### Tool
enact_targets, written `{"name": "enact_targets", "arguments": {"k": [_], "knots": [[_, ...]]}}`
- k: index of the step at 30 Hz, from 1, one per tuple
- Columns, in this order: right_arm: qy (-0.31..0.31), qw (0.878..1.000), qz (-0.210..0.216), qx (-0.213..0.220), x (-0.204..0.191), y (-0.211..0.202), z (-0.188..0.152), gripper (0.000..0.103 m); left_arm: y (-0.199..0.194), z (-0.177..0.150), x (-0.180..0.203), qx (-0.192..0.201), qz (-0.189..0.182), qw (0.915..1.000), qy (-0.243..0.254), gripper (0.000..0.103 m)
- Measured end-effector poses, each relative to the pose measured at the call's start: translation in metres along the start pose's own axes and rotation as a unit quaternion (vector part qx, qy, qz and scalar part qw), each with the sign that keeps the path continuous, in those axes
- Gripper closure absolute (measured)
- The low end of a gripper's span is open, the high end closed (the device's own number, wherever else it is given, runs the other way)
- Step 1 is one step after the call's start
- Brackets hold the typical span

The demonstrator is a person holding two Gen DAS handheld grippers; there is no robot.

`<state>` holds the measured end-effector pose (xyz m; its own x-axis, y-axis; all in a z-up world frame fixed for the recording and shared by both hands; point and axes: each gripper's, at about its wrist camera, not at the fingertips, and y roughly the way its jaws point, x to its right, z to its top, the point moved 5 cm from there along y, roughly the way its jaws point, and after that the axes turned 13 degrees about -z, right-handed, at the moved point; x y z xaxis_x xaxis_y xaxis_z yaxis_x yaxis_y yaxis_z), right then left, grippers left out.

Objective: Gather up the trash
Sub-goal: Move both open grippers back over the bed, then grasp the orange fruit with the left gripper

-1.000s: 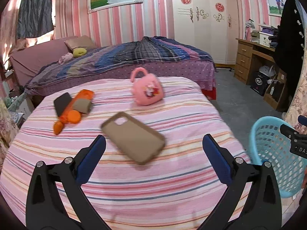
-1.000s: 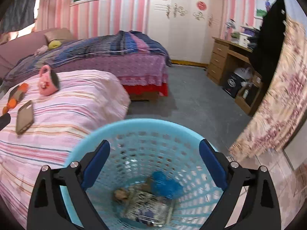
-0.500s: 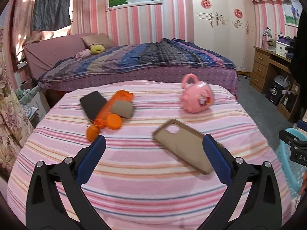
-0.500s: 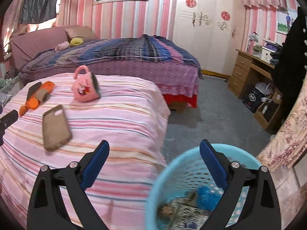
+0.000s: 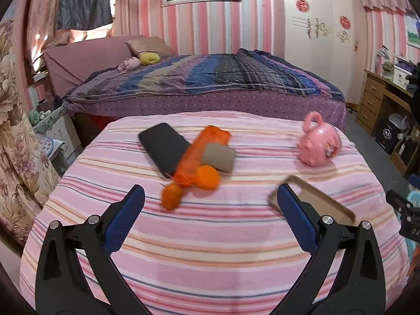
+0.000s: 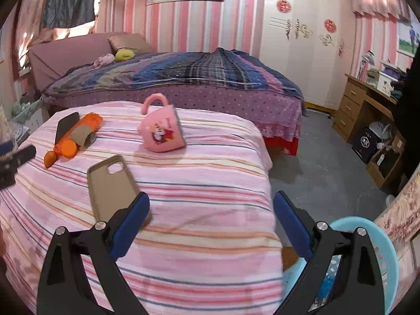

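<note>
Centre-frame, left gripper and right gripper, jaws spread, empty: risk grabbing phone case, not orange mesh bag.

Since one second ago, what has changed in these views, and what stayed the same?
Both cameras swung left. The right gripper left the blue basket and now hovers over the striped bed; the left gripper now faces the orange mesh bag. Both are open and empty. Phone case and pink mug lie unmoved.
</note>
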<state>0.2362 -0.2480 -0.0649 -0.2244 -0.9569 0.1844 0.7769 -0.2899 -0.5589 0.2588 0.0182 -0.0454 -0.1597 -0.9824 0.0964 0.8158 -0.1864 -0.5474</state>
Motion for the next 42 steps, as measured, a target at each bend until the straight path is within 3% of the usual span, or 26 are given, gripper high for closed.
{"name": "enact_targets", "arguments": {"k": [9,17,25,31,33,38,41,42], "knots": [[-0.027,0.999,0.014,0.010,-0.052,0.012,0.026,0.009,0.012,-0.002,-0.067,-0.011,0.035,0.9985,-0.041,0.005],[-0.022,0.999,0.026,-0.003,-0.076,0.030,0.023,0.008,0.030,-0.019,-0.116,-0.034,0.061,0.9942,-0.082,0.006],[-0.028,1.000,0.002,-0.009,-0.075,0.043,0.020,0.006,0.056,-0.037,-0.120,-0.080,0.062,0.9921,-0.074,0.006],[-0.011,1.000,0.003,-0.026,-0.067,0.054,0.015,0.006,0.074,-0.031,-0.101,-0.083,0.022,0.9935,-0.075,0.007],[-0.011,1.000,0.000,-0.029,-0.064,0.058,0.014,0.006,0.083,-0.030,-0.092,-0.093,0.013,0.9936,-0.062,0.010],[-0.017,0.999,-0.010,-0.030,-0.059,0.063,0.012,0.006,0.099,-0.033,-0.080,-0.125,-0.019,0.9910,-0.045,0.055],[-0.013,0.999,-0.006,-0.032,-0.057,0.066,0.011,0.006,0.097,-0.033,-0.082,-0.120,-0.040,0.9906,-0.053,0.075],[-0.014,0.999,-0.004,-0.032,-0.058,0.065,0.010,0.006,0.095,-0.033,-0.083,-0.114,-0.048,0.9906,-0.057,0.075]]}}
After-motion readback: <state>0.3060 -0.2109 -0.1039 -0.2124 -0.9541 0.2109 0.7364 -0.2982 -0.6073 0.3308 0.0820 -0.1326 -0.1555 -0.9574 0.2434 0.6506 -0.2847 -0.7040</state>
